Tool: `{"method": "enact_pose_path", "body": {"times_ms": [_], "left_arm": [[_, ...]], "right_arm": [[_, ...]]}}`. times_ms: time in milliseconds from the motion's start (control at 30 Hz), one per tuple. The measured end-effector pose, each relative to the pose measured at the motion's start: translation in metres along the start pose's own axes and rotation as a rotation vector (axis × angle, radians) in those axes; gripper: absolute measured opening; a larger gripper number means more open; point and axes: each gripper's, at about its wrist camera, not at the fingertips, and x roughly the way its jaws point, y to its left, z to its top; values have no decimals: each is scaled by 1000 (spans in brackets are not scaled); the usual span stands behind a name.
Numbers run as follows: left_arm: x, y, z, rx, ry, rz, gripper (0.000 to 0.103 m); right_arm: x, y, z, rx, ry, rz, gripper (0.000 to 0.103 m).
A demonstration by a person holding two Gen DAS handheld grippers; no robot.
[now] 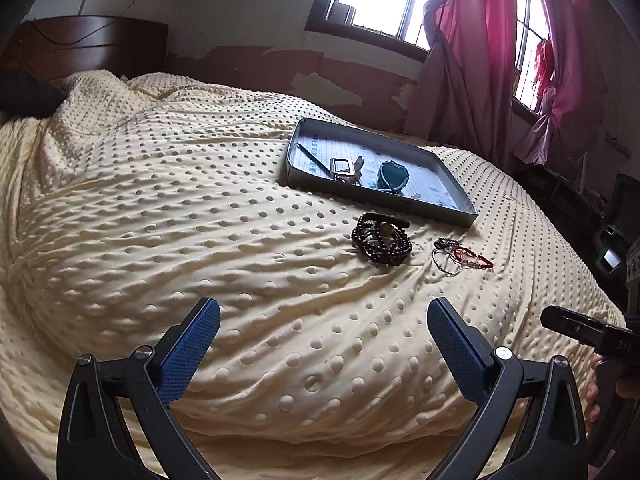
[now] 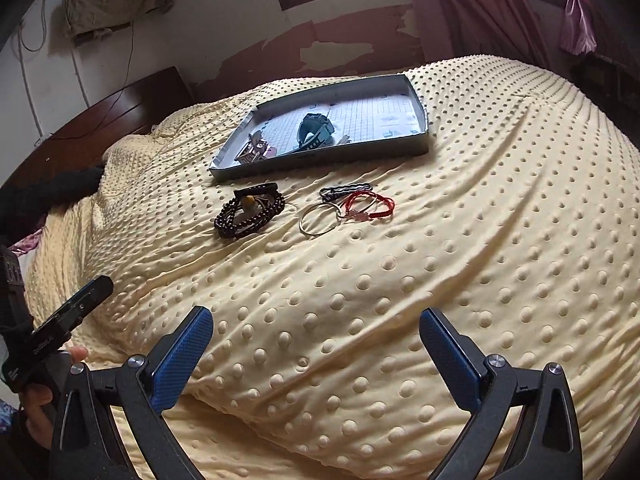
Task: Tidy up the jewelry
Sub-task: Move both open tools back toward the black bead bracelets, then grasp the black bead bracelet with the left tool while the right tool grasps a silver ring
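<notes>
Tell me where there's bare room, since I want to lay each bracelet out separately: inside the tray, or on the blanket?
The tray's right half, right of the watch, is bare. The wide blanket between both open grippers and the jewelry is free too. It is crowded just before the tray: the bead bracelets and the rings with red cord.

Bed cover [image 2: 440, 280]: soft matt cream cloth, raised dots throughout. Tray [image 2: 320, 162]: grey walls, matt, card-like; gridded paper lining. Bead bracelet [image 2: 248, 214]: dark, glossy, smooth beads. Bangle [image 2: 316, 220]: thin polished metal. Cord bracelet [image 2: 372, 204]: red woven thread. Headboard [image 1: 92, 46]: dark glossy wood. Left tool [image 1: 320, 340] pads [image 1: 188, 352]: blue, finely textured; arms matt black plastic.
</notes>
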Motion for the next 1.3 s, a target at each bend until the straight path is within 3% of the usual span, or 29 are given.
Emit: {"method": "enact_pose_path", "body": {"times_ms": [300, 467, 800, 900, 1067, 1167, 1300], "left_arm": [[13, 5, 4, -16, 34, 16, 101], [17, 8, 2, -36, 64, -23, 101], [57, 1, 22, -30, 81, -88, 100], [69, 5, 29, -80, 82, -142, 91], [97, 1, 42, -69, 119, -172, 59], [115, 2, 47, -109, 162, -234, 43], [134, 2, 51, -135, 212, -254, 33]], "right_arm": [[15, 9, 10, -67, 26, 29, 103], [29, 7, 18, -125, 39, 43, 103], [65, 0, 33, -141, 55, 49, 76], [71, 2, 32, -197, 55, 26, 70], [81, -1, 35, -217, 56, 20, 61], [83, 2, 38, -244, 39, 35, 57], [93, 7, 45, -281, 35, 37, 49]]}}
